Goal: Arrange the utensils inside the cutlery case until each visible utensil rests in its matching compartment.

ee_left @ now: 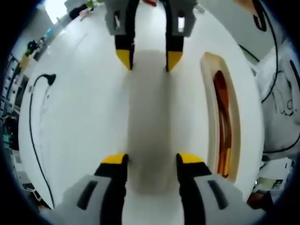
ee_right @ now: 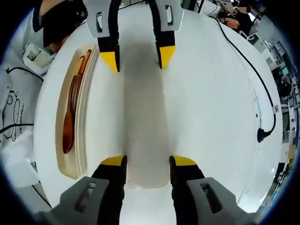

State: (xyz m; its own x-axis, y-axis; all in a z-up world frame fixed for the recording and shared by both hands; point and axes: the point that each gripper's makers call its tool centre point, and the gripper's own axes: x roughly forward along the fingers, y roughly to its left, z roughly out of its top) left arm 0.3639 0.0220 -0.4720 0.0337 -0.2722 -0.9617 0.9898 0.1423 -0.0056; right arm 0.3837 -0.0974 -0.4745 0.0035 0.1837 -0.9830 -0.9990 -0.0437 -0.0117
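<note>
White counter, case beside both grippers.
Left gripper and right gripper are held spread, empty; utensils lie cased, so sorting should be checked first.

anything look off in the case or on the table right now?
Nothing stands out. The cutlery case lies flat on the white table with brown wooden utensils inside. Both grippers, left and right, hang open and empty, facing each other. A black cable trails nearby.
</note>
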